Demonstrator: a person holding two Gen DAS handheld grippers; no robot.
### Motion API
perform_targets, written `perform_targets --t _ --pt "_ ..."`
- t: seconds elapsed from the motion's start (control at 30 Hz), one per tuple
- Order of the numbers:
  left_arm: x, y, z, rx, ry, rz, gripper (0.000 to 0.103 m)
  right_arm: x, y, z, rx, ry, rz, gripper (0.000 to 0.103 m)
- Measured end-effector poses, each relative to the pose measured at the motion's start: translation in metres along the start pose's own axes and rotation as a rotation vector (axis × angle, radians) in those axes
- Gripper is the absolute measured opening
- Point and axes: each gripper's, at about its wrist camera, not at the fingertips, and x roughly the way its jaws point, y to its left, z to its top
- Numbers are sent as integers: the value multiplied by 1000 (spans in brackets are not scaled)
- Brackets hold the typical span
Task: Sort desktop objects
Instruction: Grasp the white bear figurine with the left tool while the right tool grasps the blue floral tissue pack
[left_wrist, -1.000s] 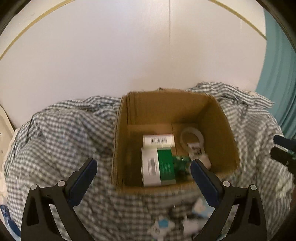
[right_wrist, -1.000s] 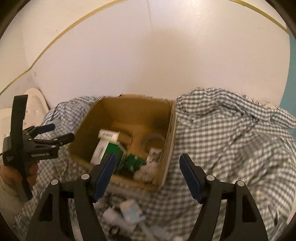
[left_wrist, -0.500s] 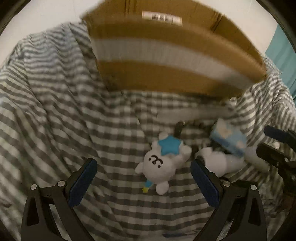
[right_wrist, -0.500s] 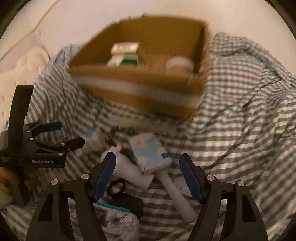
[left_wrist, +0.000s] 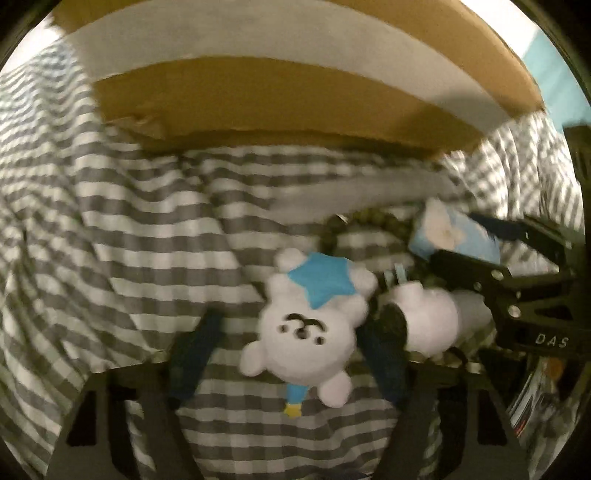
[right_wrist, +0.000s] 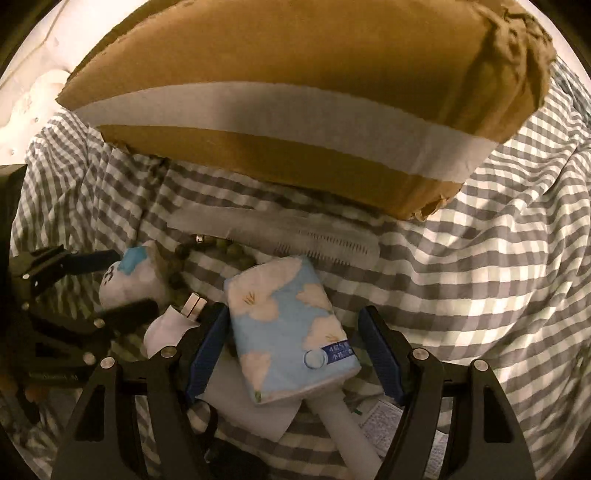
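Gingham cloth bears a cardboard box, contents hidden; both tongs wide.

Cardboard box blocking beyond clutter

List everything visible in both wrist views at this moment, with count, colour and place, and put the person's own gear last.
cardboard box: 1, brown with a white tape band, at the back on the cloth
checked cloth: 1, grey and white, under everything
plush toy: 1, white with a blue star, between the left gripper's fingers
tissue pack: 1, light blue with white flowers, between the right gripper's fingers
bead bracelet: 1, dark green, behind the plush toy
comb: 1, pale, in front of the box
white tube: 1, under the tissue pack
left gripper: 1, black with blue pads, open
right gripper: 1, black with blue pads, open
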Motion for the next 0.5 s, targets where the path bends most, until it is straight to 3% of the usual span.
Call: perform_targets --t 0.07,0.1,0.17,0.5 --pt "3 -8 -3 44 14 35 52 1 4 -3 -19 18 -20 71" --pt "2 -9 -5 56 8 48 51 2 6 -5 -31 32 -41 62" --pt "-2 -8 -7 46 -8 37 51 -1 11 -10 -45 42 -75 61" --pt "-45 -13 -29 10 -72 -14 50 -59 10 -35 29 -42 -63 59"
